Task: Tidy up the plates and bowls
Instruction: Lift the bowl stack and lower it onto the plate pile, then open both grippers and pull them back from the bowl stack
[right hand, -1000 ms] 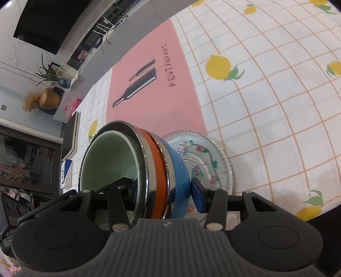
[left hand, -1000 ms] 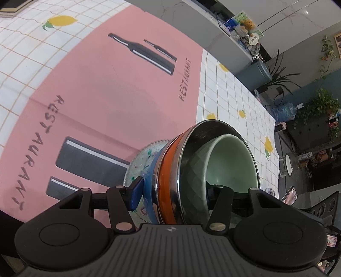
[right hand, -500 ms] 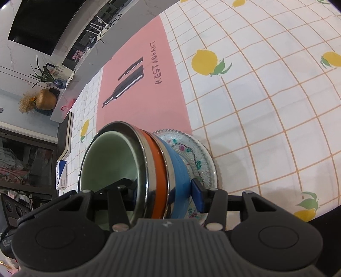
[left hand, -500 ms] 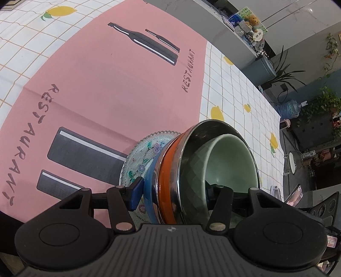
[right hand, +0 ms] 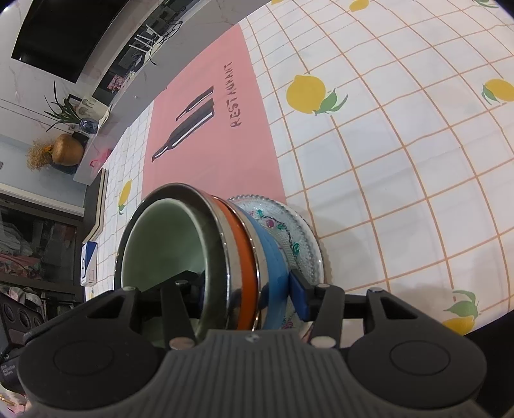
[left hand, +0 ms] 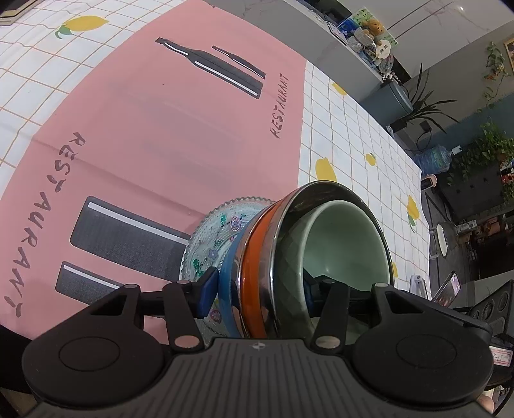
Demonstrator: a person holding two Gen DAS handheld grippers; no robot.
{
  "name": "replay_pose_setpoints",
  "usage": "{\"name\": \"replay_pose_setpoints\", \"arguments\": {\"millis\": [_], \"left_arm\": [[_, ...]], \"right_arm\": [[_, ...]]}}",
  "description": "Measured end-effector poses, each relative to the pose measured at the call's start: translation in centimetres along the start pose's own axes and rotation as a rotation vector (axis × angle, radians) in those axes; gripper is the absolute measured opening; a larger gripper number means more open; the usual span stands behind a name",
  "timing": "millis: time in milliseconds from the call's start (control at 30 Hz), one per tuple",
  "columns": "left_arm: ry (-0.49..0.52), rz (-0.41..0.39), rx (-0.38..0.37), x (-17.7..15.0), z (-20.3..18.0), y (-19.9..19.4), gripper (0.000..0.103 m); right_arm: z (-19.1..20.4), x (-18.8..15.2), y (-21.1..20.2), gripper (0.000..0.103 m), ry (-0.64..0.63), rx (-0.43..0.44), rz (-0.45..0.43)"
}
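Observation:
A nested stack stands on a floral glass plate (left hand: 212, 238) (right hand: 289, 225): a pale green bowl (left hand: 347, 244) (right hand: 160, 244) inside an orange steel bowl (left hand: 253, 273) (right hand: 244, 257) inside a blue bowl (left hand: 229, 283) (right hand: 273, 257). My left gripper (left hand: 258, 289) straddles the stack's near wall, one pad against the blue bowl's outside and the other inside the green bowl; its jaws are closing. My right gripper (right hand: 247, 292) straddles the stack the same way from the other side, its outer pad touching the blue bowl; its jaws are opening. The plate's underside is hidden.
The plate sits at the edge of a pink RESTAURANT placemat (left hand: 160, 144) (right hand: 208, 154) on a white lemon-print tablecloth (right hand: 401, 144). A grey counter (left hand: 321, 19) runs behind the table, with plants and furniture beyond the table's edge.
Both views have drifted slightly over the tablecloth, and a little more of the plate shows. The stack stays between both pairs of fingers as before.

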State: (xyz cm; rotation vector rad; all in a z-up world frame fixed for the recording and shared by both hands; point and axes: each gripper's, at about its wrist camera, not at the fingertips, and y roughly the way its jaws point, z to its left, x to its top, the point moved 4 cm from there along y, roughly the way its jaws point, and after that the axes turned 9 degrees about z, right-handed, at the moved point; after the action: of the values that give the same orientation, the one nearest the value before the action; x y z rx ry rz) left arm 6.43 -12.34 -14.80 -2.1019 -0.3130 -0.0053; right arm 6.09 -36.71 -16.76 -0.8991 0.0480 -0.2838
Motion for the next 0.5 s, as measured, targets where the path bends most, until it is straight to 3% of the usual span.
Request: {"name": "replay_pose_setpoints", "arguments": {"millis": [100, 267, 500], "left_arm": [[0.023, -0.013, 0.009, 0.0, -0.3, -0.3, 0.058], [0.043, -0.036, 0.012, -0.1, -0.6, -1.3, 0.066], [0.127, -0.106, 0.025, -0.4, -1.7, -4.0, 0.066]], "right_arm": [[0.3, 0.0, -0.1, 0.052, -0.014, -0.017, -0.002], [1.3, 0.3, -1.4, 0.064, -0.076, -0.061, -0.059], [3.5, 0.0, -3.3, 0.071, -0.207, -0.147, -0.143]]}}
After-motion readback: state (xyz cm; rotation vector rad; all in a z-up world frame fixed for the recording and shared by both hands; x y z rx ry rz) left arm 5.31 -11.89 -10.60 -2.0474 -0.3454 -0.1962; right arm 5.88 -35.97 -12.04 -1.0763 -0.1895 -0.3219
